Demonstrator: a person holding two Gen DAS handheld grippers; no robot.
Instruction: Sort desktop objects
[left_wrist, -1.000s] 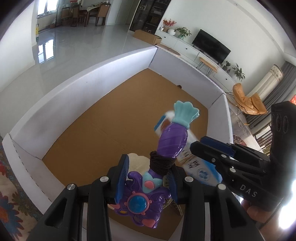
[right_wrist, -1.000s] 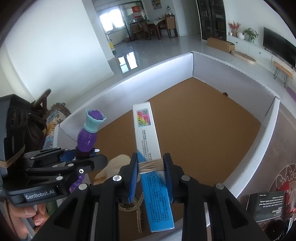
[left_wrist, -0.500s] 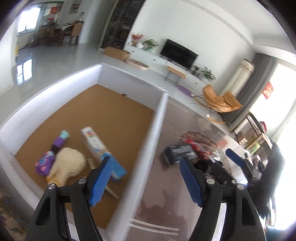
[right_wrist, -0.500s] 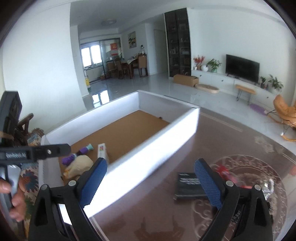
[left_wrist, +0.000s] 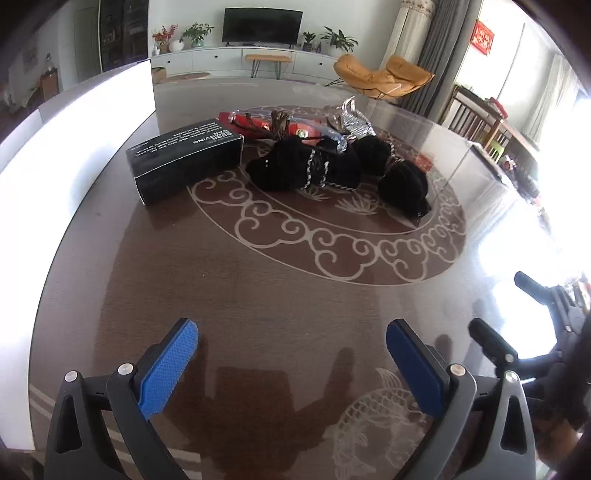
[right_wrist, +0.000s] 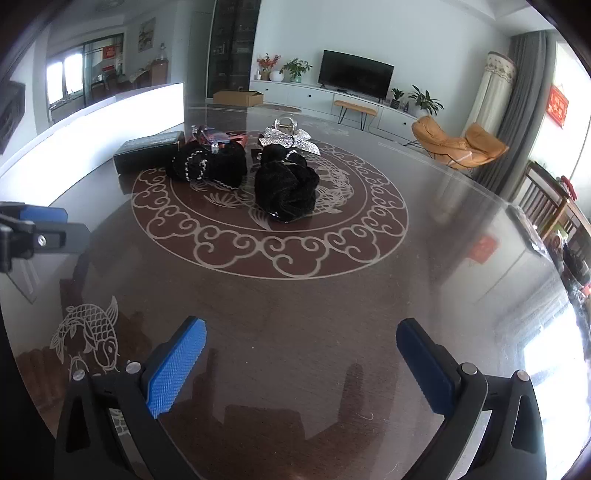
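1. Daylight from windows blows out white over the tabletop's right edge.
2. Glossy tabletop mirrors the room and claw shadows.
3. Fisheye bends edges; corners dark.

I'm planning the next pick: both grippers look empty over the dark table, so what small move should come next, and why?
Probably bring the left gripper forward toward the black rectangular box. Its jaws are opening with nothing between them, and the box is the leftmost of the items left on the glossy patterned table, beside the white bin wall. The right gripper is also empty.
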